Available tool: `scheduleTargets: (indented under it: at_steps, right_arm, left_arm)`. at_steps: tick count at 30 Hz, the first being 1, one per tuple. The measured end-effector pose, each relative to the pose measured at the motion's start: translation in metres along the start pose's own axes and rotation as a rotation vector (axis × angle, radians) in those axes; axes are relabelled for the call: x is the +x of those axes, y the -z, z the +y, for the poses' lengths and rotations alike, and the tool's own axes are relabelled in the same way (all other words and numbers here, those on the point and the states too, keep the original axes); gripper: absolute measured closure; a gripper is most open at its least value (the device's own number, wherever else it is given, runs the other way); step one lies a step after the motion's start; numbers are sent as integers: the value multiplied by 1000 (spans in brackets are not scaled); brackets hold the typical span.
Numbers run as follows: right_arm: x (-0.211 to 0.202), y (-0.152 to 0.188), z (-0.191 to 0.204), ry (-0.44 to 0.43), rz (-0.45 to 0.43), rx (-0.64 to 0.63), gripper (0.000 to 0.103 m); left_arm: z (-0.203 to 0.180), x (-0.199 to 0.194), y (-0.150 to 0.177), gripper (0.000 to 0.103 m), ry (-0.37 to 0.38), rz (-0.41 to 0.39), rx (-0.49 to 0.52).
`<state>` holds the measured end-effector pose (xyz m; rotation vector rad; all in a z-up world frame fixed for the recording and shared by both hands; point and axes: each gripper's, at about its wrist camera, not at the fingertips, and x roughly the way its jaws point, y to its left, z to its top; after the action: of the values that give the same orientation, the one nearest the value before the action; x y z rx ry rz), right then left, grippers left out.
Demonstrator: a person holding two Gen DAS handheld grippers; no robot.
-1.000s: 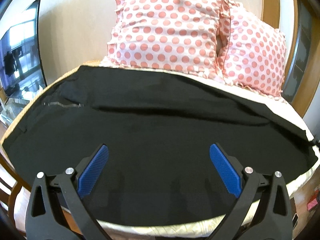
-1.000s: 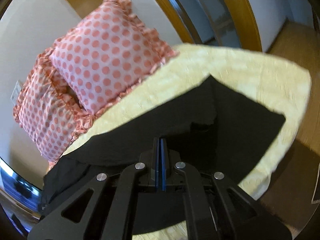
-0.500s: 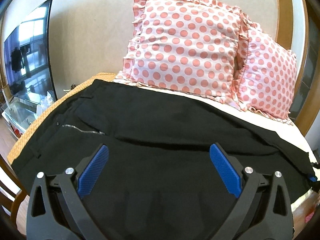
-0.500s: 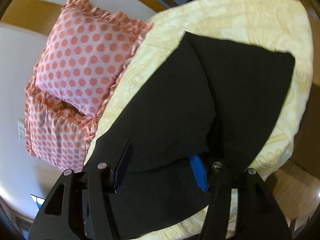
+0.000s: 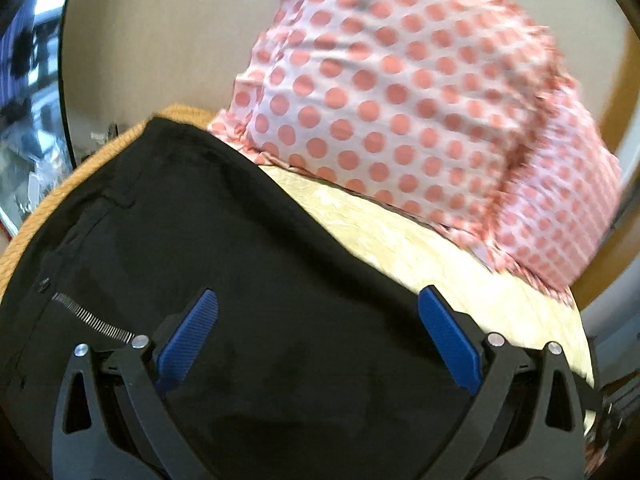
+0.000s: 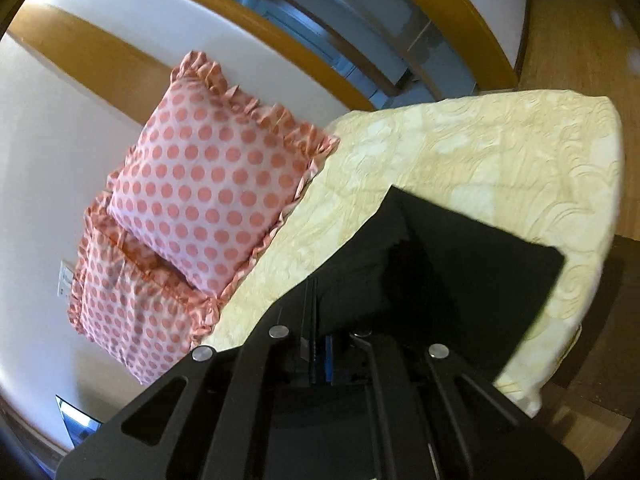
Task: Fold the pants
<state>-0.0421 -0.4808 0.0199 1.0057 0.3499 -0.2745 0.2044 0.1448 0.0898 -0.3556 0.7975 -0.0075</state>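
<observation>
Black pants (image 5: 248,264) lie spread on a cream bedspread (image 5: 432,256). Their waist end with a silver zipper (image 5: 92,320) is at the left of the left wrist view. My left gripper (image 5: 318,338) is open and empty, its blue pads just above the pants' middle. In the right wrist view the leg end of the pants (image 6: 472,264) lies near the bed corner. My right gripper (image 6: 314,320) is shut on a lifted fold of the black cloth, which hides its fingertips.
Two pink polka-dot pillows (image 5: 404,92) (image 6: 208,184) lean on the wall behind the bed. A TV screen (image 5: 28,92) is at the far left. The cream bedspread (image 6: 500,152) ends at a corner over a wooden floor (image 6: 576,32), with a wood-framed door behind.
My right gripper was shut, opened half a second ago, and has shut again on the pants' leg fold. My left gripper stayed open and swung left toward the waist and closer to the pillows.
</observation>
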Motion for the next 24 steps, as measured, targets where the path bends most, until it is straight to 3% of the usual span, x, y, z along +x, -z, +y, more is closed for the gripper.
scheduleTargets:
  at_steps: [3, 7, 9, 11, 12, 13, 16, 19, 21, 24]
  right_arm:
    - [2, 1, -6, 7, 14, 13, 100]
    - [5, 3, -11, 13, 25, 26, 100]
    - [6, 3, -9, 18, 28, 13, 100]
    - [6, 2, -7, 17, 29, 1, 100]
    - [7, 0, -6, 15, 29, -7, 100]
    - [8, -3, -3, 16, 26, -20, 100]
    - [11, -14, 8, 3, 2, -58, 100]
    - [5, -23, 15, -31, -36, -81, 100]
    - [3, -25, 14, -11, -51, -96, 100]
    - [11, -23, -5, 39, -19, -58, 100]
  left_arm:
    - [10, 49, -31, 16, -17, 106, -131]
    - [14, 94, -57, 27, -130, 152, -165]
    - [20, 110, -66, 41, -204, 159, -182]
    - [36, 115, -66, 85, -201, 184, -251]
    - [44, 111, -63, 88, -177, 185, -289]
    - [49, 103, -60, 89, -149, 170, -309]
    - [50, 48, -49, 91, -132, 70, -239]
    - [54, -43, -16, 90, -90, -80, -192]
    - [68, -97, 27, 87, -76, -146, -212]
    - [95, -136, 102, 86, -95, -145, -271]
